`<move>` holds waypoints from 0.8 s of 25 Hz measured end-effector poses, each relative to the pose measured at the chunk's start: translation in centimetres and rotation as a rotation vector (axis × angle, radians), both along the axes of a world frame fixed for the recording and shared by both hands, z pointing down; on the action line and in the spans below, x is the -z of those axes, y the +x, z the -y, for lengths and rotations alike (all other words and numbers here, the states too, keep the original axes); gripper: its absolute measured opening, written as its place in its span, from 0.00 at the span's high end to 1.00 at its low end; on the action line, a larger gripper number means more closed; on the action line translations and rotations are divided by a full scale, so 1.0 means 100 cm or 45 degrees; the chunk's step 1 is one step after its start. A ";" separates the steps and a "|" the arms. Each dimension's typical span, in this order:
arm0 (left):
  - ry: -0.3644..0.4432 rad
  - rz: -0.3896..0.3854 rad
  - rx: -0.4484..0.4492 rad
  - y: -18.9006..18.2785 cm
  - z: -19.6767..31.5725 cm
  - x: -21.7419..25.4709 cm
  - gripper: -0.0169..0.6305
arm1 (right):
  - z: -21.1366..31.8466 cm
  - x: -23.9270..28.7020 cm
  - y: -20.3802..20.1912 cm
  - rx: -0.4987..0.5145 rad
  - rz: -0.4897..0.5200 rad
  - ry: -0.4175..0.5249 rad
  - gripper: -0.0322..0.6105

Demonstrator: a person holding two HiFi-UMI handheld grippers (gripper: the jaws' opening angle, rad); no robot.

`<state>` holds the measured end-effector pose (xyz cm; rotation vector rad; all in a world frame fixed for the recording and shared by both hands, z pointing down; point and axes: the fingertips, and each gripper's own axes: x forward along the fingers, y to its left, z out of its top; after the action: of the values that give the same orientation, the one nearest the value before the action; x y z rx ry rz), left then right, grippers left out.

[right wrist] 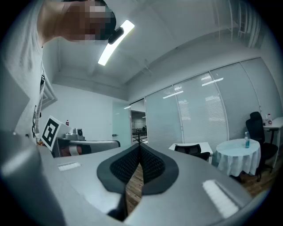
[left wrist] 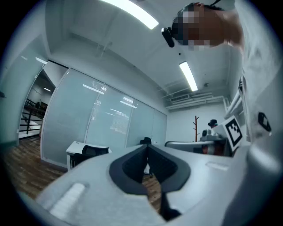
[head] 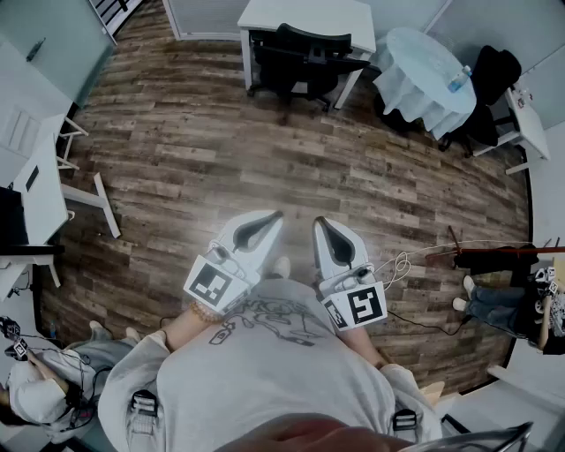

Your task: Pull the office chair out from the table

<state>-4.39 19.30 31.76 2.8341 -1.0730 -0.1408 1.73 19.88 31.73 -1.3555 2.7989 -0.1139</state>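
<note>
Straight ahead, well apart across the wooden floor (head: 221,150): office chair (head: 305,55), tucked against the white table (head: 305,13). Left gripper (head: 274,216) and right gripper (head: 320,221) closed on nothing, level, side by side; neither clearly nearer, probably about equal.

No word or number can be read anywhere. The cube on the left hand-held gripper (head: 275,215) carries a square black-and-white marker (head: 209,284), which is a coded pattern and not lettering. The cube on the right hand-held gripper (head: 318,221) carries a second marker (head: 365,307) of the same kind. The person's grey shirt (head: 265,371) bears a dark print (head: 256,316) that may include letters, too small and skewed to read. The bottle (head: 458,78) on the round table (head: 410,53) is too small for any label to be read.
</note>
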 end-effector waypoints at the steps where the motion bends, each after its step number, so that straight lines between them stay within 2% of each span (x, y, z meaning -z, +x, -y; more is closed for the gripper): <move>1: -0.001 0.002 0.000 0.001 0.001 0.000 0.97 | 0.001 0.000 0.001 0.002 0.002 0.001 0.94; 14: -0.007 0.006 0.004 0.022 0.001 -0.003 0.97 | 0.000 0.003 0.016 0.046 0.056 0.021 0.94; 20: 0.000 0.010 0.006 0.043 0.006 -0.001 0.97 | 0.007 -0.001 0.037 0.048 0.078 0.001 0.94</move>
<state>-0.10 18.69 31.90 2.8344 -1.0818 -0.1298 5.47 19.20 31.84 -1.2766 2.7747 -0.1517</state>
